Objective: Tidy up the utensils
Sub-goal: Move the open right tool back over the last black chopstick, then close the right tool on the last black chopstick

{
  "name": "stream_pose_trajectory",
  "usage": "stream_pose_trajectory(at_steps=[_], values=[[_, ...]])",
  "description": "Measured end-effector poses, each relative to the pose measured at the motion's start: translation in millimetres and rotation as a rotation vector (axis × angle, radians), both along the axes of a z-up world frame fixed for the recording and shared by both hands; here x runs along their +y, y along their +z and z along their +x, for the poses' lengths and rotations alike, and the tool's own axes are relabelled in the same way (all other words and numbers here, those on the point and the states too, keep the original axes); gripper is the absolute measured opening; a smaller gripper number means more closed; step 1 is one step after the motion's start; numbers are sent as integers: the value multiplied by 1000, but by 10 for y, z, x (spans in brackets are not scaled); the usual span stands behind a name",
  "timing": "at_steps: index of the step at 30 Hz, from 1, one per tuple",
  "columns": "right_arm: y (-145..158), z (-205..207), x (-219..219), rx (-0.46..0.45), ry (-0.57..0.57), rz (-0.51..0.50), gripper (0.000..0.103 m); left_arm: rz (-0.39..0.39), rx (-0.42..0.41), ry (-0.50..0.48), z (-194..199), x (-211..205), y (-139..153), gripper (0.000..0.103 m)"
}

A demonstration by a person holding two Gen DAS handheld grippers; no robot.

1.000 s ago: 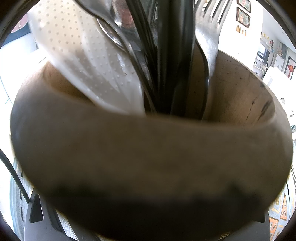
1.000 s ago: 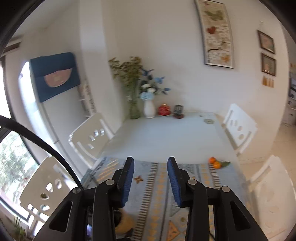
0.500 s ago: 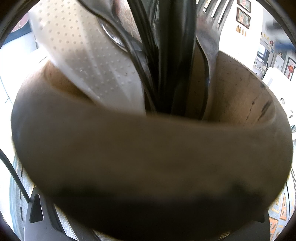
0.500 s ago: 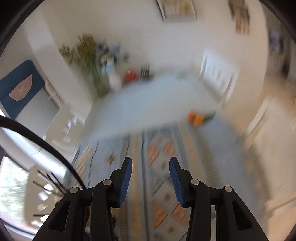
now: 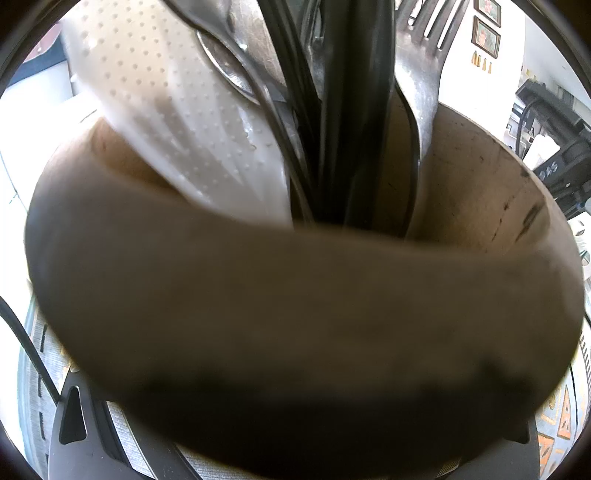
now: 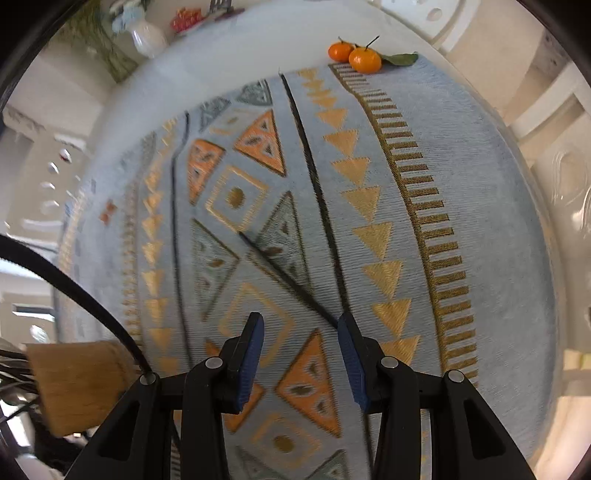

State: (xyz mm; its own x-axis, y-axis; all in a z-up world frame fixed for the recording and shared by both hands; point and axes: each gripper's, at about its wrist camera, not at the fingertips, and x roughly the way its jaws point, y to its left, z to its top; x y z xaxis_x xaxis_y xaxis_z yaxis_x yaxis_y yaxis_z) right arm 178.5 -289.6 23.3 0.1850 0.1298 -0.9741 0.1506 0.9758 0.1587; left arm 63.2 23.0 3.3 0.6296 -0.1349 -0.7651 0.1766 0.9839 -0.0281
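A wooden utensil holder (image 5: 295, 314) fills the left wrist view, right up against the camera. In it stand a white dotted spatula (image 5: 177, 122), a spoon (image 5: 229, 70), black handles (image 5: 354, 110) and a fork (image 5: 417, 85). The holder sits between my left gripper's arms; only the black body (image 5: 88, 446) shows and the fingertips are hidden behind the wood. In the right wrist view the holder (image 6: 74, 384) is at the lower left. My right gripper (image 6: 301, 354) points down at the patterned tablecloth (image 6: 461, 184), open and empty. A thin dark chopstick (image 6: 288, 280) lies just ahead of its fingers.
Two tangerines with a leaf (image 6: 356, 55) lie at the cloth's far edge. A white vase (image 6: 147, 37) and a red object (image 6: 184, 18) stand at the table's far end. White chairs (image 6: 554, 110) flank the table. A black cable (image 6: 74, 288) crosses the left side.
The right gripper has swung from facing the room down onto the tablecloth and come much closer to it, its jaws at the same gap. The left view is unchanged.
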Motion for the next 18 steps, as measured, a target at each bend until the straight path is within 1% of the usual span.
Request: stream_pose_trajectory(at_steps=[1, 3, 5, 10, 11, 12, 13, 15, 18], values=[[-43, 13, 19, 21, 13, -11, 41, 0, 0, 0, 1, 3, 0, 100], [-75, 19, 42, 17, 28, -72, 43, 0, 0, 0, 1, 5, 0, 100], [-137, 20, 48, 30, 39, -93, 43, 0, 0, 0, 0, 0, 0, 101], [-167, -41, 106, 5, 52, -145, 42, 0, 0, 0, 2, 4, 0, 101], [-164, -58, 121, 3, 55, -156, 40, 0, 0, 0, 1, 1, 1, 101], [-153, -80, 143, 5, 56, -166, 32, -1, 0, -1, 3, 9, 1, 101], [-149, -100, 162, 10, 52, -167, 20, -1, 0, -1, 2, 4, 0, 101], [-155, -121, 146, 45, 44, -109, 17, -1, 0, -1, 3, 8, 0, 101], [-150, -119, 196, 78, 57, -116, 15, -1, 0, -1, 3, 3, 0, 101]])
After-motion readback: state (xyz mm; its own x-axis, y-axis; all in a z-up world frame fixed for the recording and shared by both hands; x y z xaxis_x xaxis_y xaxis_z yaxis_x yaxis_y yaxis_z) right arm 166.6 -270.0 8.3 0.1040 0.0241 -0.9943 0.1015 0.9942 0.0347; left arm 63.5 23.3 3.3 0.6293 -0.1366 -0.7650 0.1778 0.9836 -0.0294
